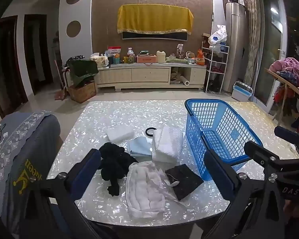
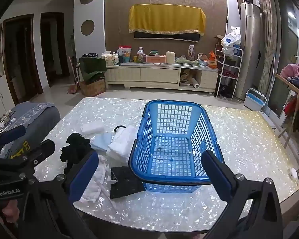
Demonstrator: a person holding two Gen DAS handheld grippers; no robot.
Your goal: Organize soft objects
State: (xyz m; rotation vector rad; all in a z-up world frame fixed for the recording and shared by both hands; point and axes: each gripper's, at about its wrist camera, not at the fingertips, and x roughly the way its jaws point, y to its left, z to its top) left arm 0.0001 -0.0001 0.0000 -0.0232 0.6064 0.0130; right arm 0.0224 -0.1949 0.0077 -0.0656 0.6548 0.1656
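A blue plastic basket stands empty on the pearly table. Left of it lie soft things: a black crumpled cloth, a white bagged pack, a black flat cloth, a folded white towel, a light blue cloth and a white sponge block. My left gripper is open above the pile. My right gripper is open before the basket's near rim.
A black tape ring lies behind the towel. A grey-covered chair stands left of the table. A TV cabinet lines the far wall. A clothes-laden rack stands at right.
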